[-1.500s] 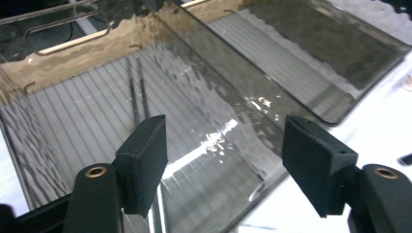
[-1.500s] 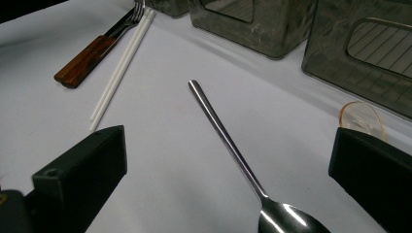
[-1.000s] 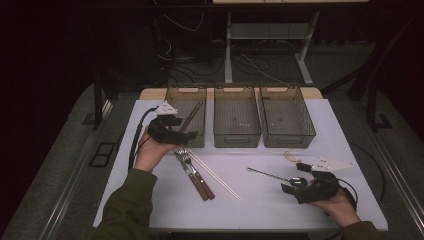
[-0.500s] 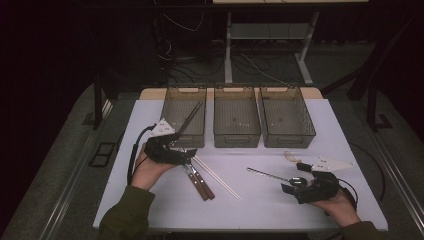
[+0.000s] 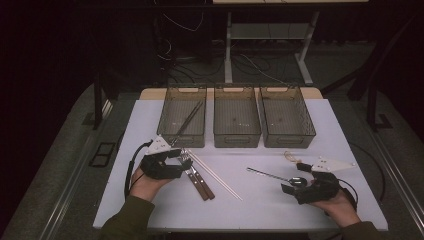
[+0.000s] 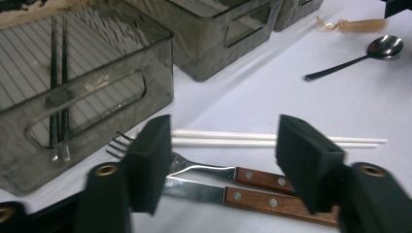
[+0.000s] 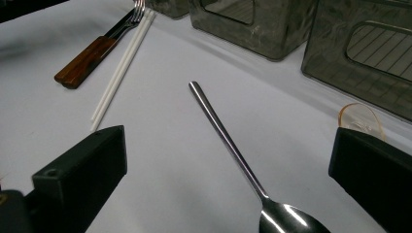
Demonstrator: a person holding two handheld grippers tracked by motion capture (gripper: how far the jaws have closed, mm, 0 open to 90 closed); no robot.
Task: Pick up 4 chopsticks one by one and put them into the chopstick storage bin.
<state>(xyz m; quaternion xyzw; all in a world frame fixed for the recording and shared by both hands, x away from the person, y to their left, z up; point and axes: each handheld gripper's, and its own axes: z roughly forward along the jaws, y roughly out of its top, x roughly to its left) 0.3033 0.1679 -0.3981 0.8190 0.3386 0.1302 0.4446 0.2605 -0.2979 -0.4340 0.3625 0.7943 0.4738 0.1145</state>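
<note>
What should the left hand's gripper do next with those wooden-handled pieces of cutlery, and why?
Probably lower and close: the left gripper, jaws just closing, straddles the wooden-handled steel fork without pressing it, and the black chopsticks already lie in the smoky plastic bin.

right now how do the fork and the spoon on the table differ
The fork has a wooden handle with rivets; the spoon is all bare metal with a thin stem. The fork lies between the left gripper's jaws beside a matching wooden-handled piece; the spoon lies alone between the right gripper's open jaws. Both lie flat on the white table.

Wooden-handled fork (image 6: 214, 172), glossy metal spoon (image 7: 252, 174), white matt chopsticks (image 6: 272, 141), translucent plastic bins (image 5: 237, 116).
</note>
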